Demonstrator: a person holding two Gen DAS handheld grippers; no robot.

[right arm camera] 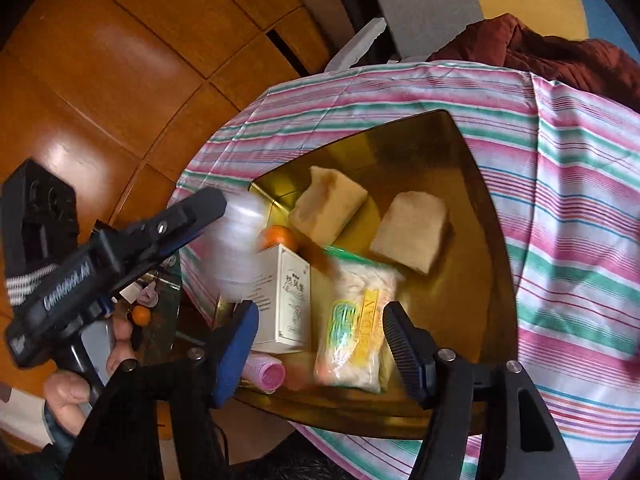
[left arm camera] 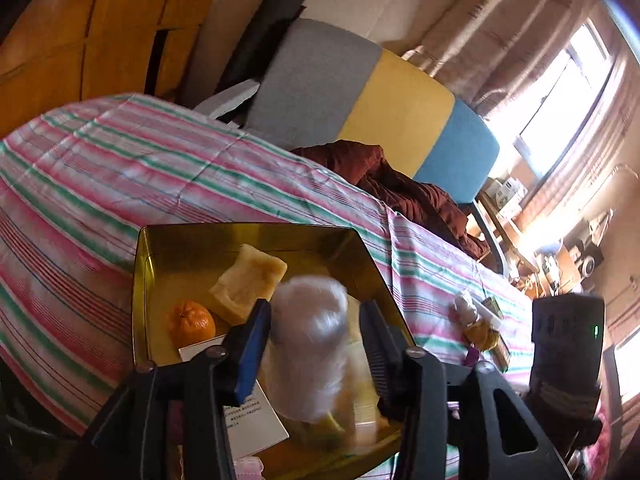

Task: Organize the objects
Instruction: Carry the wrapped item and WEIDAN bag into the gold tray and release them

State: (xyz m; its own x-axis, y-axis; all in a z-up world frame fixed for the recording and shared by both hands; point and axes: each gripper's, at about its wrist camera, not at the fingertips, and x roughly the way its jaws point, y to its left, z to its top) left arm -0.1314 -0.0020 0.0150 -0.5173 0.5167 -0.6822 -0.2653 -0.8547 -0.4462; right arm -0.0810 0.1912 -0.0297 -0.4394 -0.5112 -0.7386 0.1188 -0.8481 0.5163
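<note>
a clear bag (left arm camera: 308, 344) is gripped by the left tool (left arm camera: 314, 340) over the gold tray (right arm camera: 472, 240), already loaded with an orange (left arm camera: 191, 323), sponges (right arm camera: 328, 204) and a box (right arm camera: 286, 300), while the right tool (right arm camera: 320, 344) is held open and small items (left arm camera: 478, 320) are left at the counter's (left arm camera: 120, 168) right edge.

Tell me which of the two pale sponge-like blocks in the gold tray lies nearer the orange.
The left tan block, almost touching the orange at the gold tray edge; the other block lies farther right, apart.

Sunlit curtained window (left arm camera: 560, 92), wooden floor (right arm camera: 100, 80), tricolour chair (left arm camera: 372, 96).
</note>
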